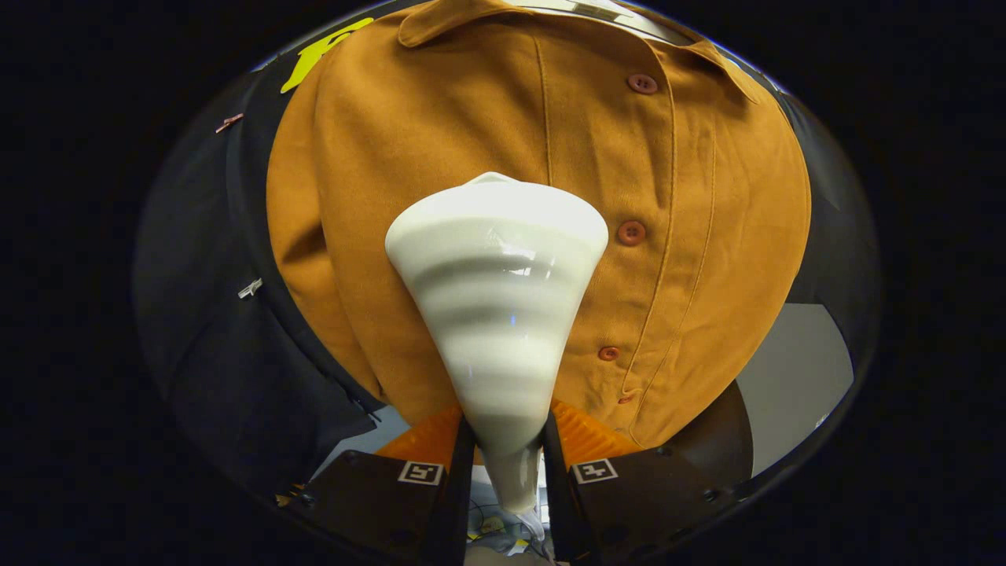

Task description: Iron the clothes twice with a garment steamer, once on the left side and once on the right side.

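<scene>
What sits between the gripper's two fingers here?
The narrow neck of the white cone-shaped garment steamer, clamped by the gripper in the gripper view; beyond hangs the brown buttoned shirt.

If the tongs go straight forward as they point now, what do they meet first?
The tongs are shut on the white steamer head, whose wide end faces the brown shirt. That end would probably meet the shirt front first, beside the button placket; the gap is unclear.
</scene>
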The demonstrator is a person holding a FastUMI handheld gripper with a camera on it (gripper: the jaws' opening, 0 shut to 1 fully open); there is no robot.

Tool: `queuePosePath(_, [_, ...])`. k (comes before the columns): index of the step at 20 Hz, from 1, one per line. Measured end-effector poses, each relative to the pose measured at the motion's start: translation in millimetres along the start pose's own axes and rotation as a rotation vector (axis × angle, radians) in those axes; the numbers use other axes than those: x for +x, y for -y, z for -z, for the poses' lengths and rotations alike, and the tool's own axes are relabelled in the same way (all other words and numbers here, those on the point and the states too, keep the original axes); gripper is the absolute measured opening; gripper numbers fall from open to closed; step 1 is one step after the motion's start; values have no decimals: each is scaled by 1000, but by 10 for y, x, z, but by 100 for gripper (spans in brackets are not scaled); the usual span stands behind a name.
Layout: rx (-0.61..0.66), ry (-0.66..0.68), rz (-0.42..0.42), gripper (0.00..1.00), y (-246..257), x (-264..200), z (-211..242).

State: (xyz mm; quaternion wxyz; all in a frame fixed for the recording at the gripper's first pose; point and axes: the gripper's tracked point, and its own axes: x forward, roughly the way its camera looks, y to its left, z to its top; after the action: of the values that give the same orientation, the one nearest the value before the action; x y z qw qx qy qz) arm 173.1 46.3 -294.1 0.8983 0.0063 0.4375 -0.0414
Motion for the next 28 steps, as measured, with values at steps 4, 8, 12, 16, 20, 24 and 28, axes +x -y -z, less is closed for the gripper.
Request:
queuePosePath(4, [8, -29, -15, 45, -27, 99, 140])
queuePosePath(8, [5, -72, -16, 45, 7, 218, 322])
queuePosePath(12, [16, -128, -29, 45, 19, 312, 535])
queuePosePath(16, [40, -179, -44, 45, 36, 381, 730])
queuePosePath(20, [50, -211, -53, 45, 64, 389, 877])
queuePosePath(24, [49, -200, -51, 45, 127, 282, 854])
queuePosePath(28, [45, -162, -54, 45, 166, 68, 670])
